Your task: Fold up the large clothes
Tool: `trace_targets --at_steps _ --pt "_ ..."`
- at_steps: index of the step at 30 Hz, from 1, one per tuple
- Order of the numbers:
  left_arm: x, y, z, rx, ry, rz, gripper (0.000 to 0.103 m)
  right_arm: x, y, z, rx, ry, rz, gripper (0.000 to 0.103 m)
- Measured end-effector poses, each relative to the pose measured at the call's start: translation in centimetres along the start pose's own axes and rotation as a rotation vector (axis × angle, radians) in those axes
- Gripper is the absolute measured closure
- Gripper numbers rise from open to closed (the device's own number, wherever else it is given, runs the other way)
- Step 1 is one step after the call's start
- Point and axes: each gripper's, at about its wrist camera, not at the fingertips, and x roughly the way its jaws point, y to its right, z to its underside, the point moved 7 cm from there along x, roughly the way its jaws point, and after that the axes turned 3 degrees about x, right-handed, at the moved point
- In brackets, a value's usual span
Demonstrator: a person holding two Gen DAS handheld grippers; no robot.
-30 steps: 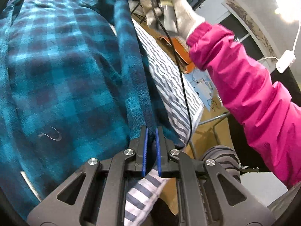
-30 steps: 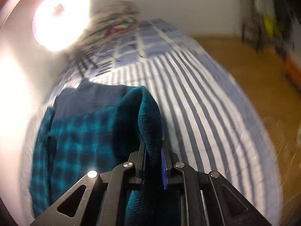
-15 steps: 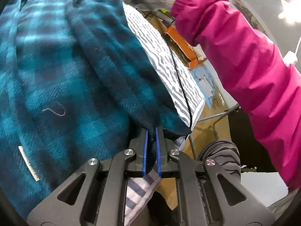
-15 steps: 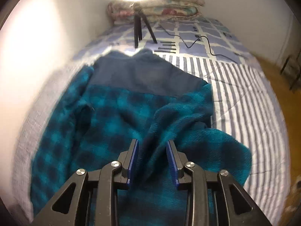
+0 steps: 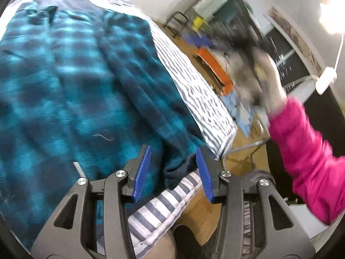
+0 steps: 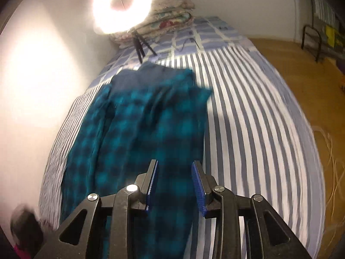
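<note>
Left gripper (image 5: 173, 171) angled down over the bed's near corner, jaws just opened, garment hem between them but pads clear. Right gripper (image 6: 174, 185) pitched steeply down, jaws apart, nothing clamped. Teal plaid fleece garment (image 5: 64, 82) lies flat and lengthwise on the striped sheet (image 6: 248, 129), one side folded inward. Gloved hand (image 5: 258, 82) with pink sleeve (image 5: 306, 151) blurred beside the bed. Bare sheet on the floor side.
</note>
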Motion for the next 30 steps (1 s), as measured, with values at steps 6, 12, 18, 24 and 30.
trace_targets --at_steps 6,12,18,24,30 --pt "0.2 -0.1 -2.4 -0.085 0.036 0.037 0.059 -0.9 -0.1 10.5 0.033 -0.089 -0.031 0.071" --pt "5.0 0.5 -0.6 -0.073 -0.113 0.002 0.059 1.0 0.9 14.9 0.111 -0.181 -0.09 0.067" --pt "6.8 -0.2 0.6 -0.155 -0.144 0.028 0.103 0.3 0.6 16.1 0.1 -0.165 -0.12 0.098" --pt "5.5 0.0 0.2 -0.146 -0.093 0.021 0.103 -1.4 1.0 15.3 -0.025 -0.08 0.017 0.099" --pt "6.9 -1.6 1.7 -0.158 -0.121 -0.062 0.103 -2.3 1.6 15.0 0.001 -0.055 0.047 0.07"
